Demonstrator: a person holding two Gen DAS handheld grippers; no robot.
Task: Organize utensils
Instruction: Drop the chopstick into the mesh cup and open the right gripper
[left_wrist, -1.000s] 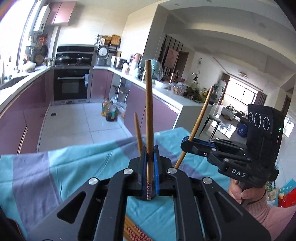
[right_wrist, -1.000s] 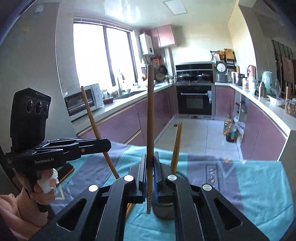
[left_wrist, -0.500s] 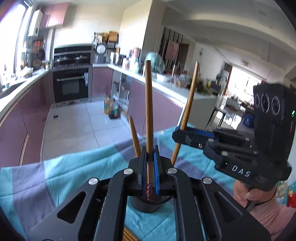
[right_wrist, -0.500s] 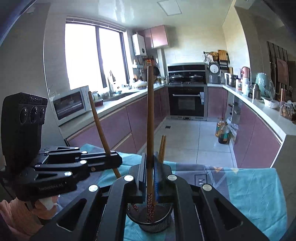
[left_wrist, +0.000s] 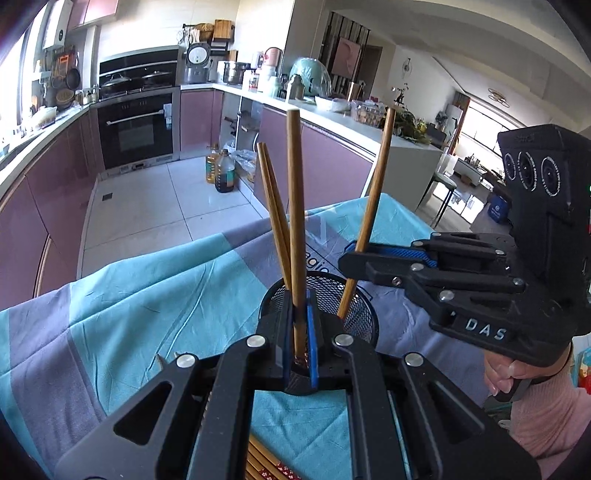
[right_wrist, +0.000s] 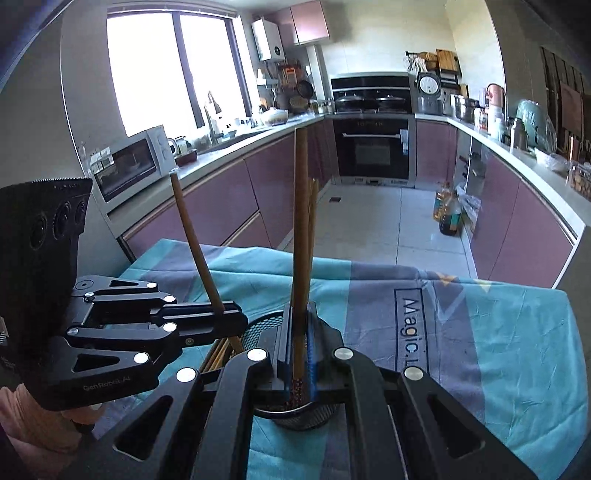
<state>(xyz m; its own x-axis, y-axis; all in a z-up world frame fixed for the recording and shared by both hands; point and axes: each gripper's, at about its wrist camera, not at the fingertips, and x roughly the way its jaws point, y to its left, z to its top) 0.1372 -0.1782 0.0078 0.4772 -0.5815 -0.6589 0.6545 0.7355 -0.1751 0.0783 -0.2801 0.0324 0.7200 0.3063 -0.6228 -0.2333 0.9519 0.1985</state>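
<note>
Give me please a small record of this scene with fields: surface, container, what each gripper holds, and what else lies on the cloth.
surface: table under a teal and grey cloth
container: black mesh holder, upright on the cloth
already in holder: two chopsticks, leaning
left gripper: shut on one chopstick, lower end over the holder
right gripper: shut on another chopstick, lower end at the holder's mouth
loose items: more chopsticks lying flat on the cloth

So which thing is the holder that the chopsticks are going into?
Find the blue and grey tablecloth. On it, just past the two black grippers, stands a round black wire-mesh cup with two chopsticks leaning inside. It is the only mesh container there.
</note>
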